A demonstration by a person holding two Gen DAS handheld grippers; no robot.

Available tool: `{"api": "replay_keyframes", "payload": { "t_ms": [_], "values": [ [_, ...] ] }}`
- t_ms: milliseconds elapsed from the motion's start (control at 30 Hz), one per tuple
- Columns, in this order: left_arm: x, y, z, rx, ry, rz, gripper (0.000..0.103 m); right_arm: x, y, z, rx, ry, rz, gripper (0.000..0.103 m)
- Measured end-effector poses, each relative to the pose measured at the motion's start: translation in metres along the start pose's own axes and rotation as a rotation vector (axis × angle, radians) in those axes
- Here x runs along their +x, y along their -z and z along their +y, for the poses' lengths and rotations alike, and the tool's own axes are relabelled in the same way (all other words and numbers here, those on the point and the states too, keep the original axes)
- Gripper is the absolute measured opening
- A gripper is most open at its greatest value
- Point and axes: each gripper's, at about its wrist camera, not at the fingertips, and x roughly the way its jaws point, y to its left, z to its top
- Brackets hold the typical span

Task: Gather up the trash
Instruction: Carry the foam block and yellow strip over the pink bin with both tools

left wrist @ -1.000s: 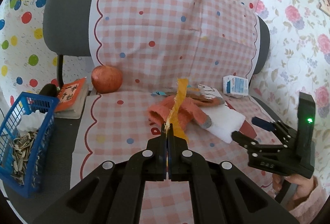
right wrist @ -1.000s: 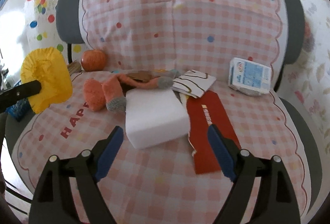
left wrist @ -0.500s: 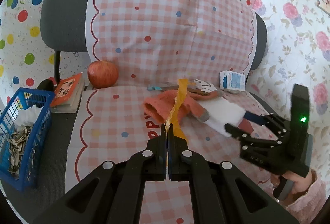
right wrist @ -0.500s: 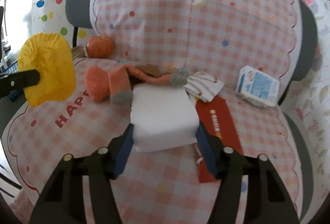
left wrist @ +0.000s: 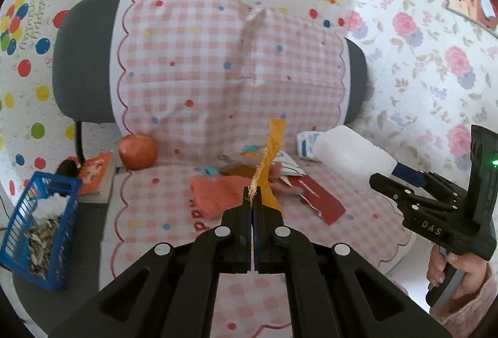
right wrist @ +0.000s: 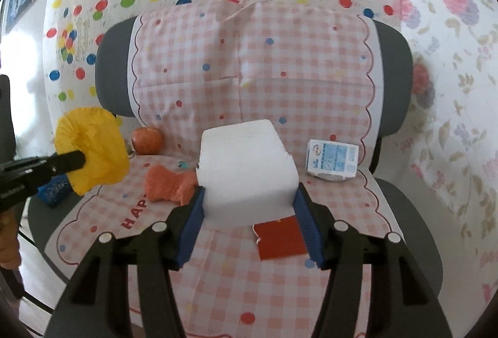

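Pinching the white foam block (right wrist: 247, 169) between its blue pads, the right gripper (right wrist: 249, 207) holds it clear of the seat at frame centre; the blue basket (left wrist: 37, 226) sits lower left, nearer the left gripper (left wrist: 252, 197), clamped on yellow paper (left wrist: 269, 163).

An apple (left wrist: 138, 151) is sitting at the chair's (left wrist: 81, 64) backrest. 1 orange book (left wrist: 97, 171) is lying just beside it.
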Motion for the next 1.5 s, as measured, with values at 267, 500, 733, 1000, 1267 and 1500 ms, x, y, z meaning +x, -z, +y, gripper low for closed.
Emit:
{"api": "replay_keyframes", "payload": {
  "t_ms": [267,500,733,1000,1267,1500],
  "values": [
    [0.01,0.038,-0.052,0.122,0.073,0.05,0.001,-0.025,0.036,-0.011,0.053,0.052,0.012,0.058],
    [0.021,0.07,-0.096,0.174,0.178,0.112,0.001,-0.062,0.078,-0.028,0.102,0.161,0.043,0.059],
    [0.028,0.1,-0.144,0.245,0.318,0.19,0.001,-0.104,0.113,-0.051,0.168,0.26,0.077,0.06],
    [0.035,0.12,-0.194,0.308,0.452,0.257,0.001,-0.155,0.152,-0.075,0.23,0.385,0.117,0.061],
    [0.033,0.138,-0.237,0.373,0.548,0.281,0.001,-0.187,0.188,-0.096,0.315,0.452,0.157,0.063],
    [0.042,0.143,-0.257,0.408,0.557,0.298,0.002,-0.193,0.2,-0.111,0.347,0.458,0.164,0.065]
  ]
}}
